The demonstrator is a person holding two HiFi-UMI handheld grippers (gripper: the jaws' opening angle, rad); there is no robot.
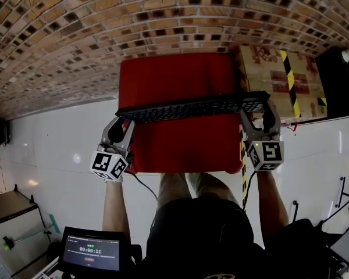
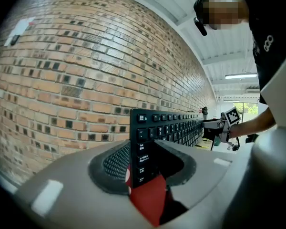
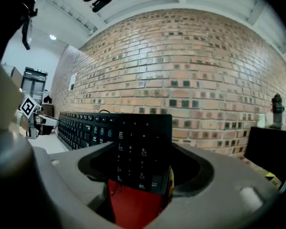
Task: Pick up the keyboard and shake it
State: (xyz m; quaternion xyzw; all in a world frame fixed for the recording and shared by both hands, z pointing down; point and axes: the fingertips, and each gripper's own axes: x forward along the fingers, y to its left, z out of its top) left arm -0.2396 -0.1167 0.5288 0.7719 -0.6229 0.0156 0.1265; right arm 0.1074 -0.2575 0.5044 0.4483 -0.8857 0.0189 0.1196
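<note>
While the person stands before the red tabletop point(image 1: 180, 147), the black keyboard point(image 1: 192, 108) is up in the air over it. It is carried by its two short ends and lies across from left to right. From above I can see the rows of its keys.

The left hand-held gripper point(image 1: 121, 128) has its jaws closed on the left end of the keyboard. In the left gripper view the end with the Tab and Caps Lock keys sits pressed between the two grey jaws, and the red surface shows below it. The right hand-held gripper point(image 1: 260, 120) is closed in the same way on the right end, where the number keys are. Its jaws stand wider apart than those of the left one. The keyboard touches only these two grippers.

In both gripper views the keyboard stands out against the brick wall point(image 3: 190, 80). At the far right corner of the tabletop, just beside it, is a cardboard box point(image 1: 276, 77) with yellow and black tape. Around the tabletop the floor point(image 1: 58, 150) is white. Low at the person's left, a small screen point(image 1: 90, 253) shows a timer.
</note>
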